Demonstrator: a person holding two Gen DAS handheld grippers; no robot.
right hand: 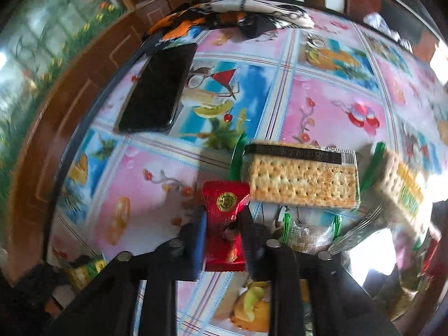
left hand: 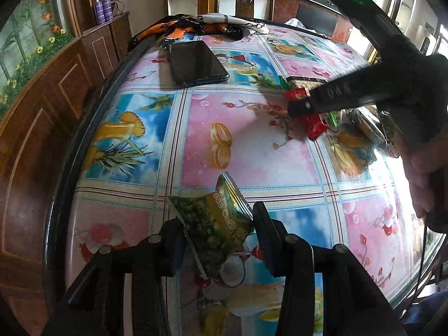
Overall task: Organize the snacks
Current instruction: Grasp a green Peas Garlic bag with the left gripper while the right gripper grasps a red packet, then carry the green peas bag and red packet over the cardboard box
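My left gripper [left hand: 218, 219] is shut on a green pea snack packet [left hand: 212, 229], held tilted just above the flowery tablecloth [left hand: 252, 145]. In the same view my right gripper [left hand: 301, 109] reaches in from the right, its fingers around a small red packet [left hand: 315, 128]. The right wrist view shows that red packet [right hand: 224, 224] pinched between the right gripper's [right hand: 223, 219] pads. Just beyond it lies a clear packet of crackers [right hand: 302, 179] with green ends. A second cracker packet [right hand: 403, 193] lies to the right, and a small green-ended packet [right hand: 308, 235] lies nearer.
A black phone [left hand: 196, 61] lies at the far left of the table, also visible as the phone [right hand: 156, 89] in the right wrist view. A patterned orange, black and white cloth [left hand: 201, 25] is bunched at the far edge. Wooden cabinets [left hand: 42, 98] stand along the left.
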